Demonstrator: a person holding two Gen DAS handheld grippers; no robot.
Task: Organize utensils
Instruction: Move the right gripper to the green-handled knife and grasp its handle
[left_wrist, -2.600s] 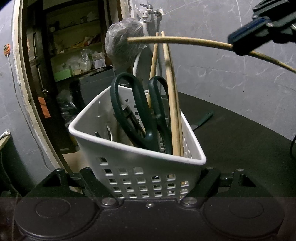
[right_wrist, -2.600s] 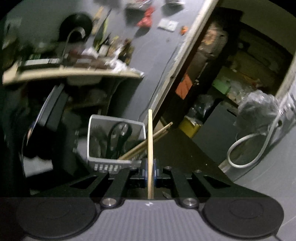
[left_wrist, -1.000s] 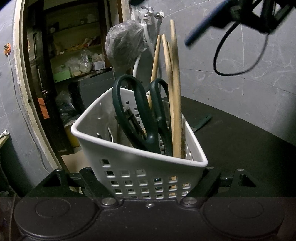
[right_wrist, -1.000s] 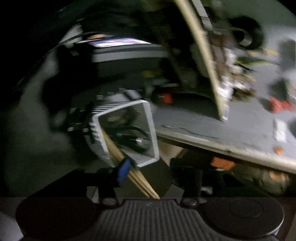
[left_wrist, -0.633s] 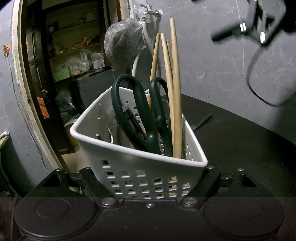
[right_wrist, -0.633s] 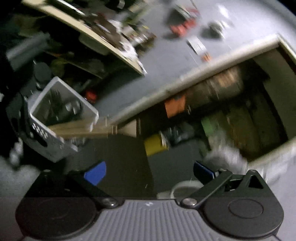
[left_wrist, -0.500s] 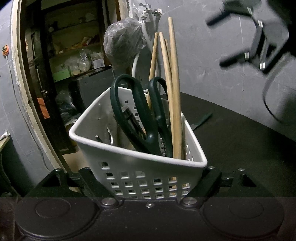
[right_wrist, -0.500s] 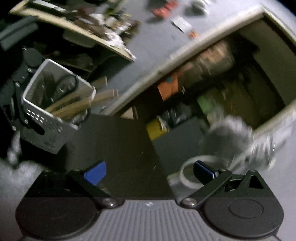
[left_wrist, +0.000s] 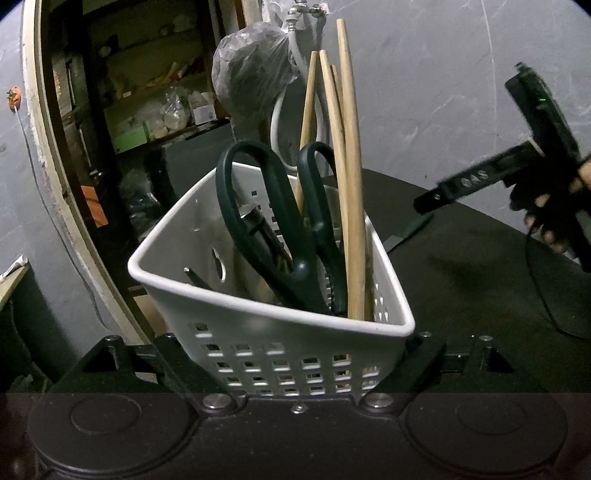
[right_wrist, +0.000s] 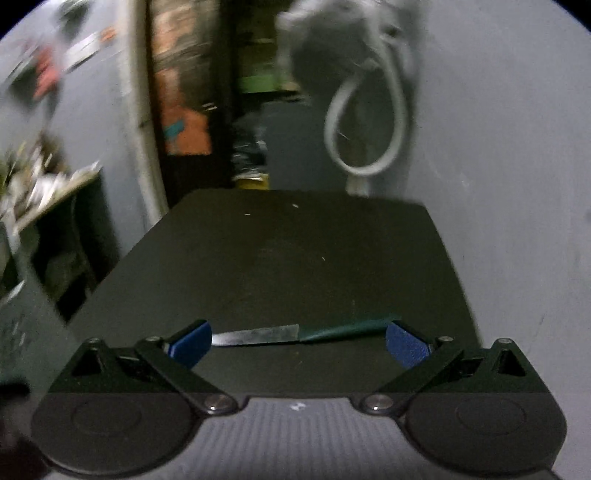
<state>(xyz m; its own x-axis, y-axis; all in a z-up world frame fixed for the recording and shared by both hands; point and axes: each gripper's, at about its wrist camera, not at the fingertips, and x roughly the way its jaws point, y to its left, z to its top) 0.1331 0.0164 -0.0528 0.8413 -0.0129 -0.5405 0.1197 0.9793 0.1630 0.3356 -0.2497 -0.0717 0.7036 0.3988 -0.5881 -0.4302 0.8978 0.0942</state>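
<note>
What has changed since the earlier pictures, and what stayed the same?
The right gripper put the wooden stick it carried into the white basket with the other sticks, let go, and swung down to the knife on the black table; its jaws now stand wide open, empty. The left gripper jaws are opening around the basket. The green scissors and basket kept their places.

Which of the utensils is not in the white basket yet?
The green-handled knife, lying flat on the black table in front of the open right gripper. The scissors and chopsticks stand in the basket.
</note>
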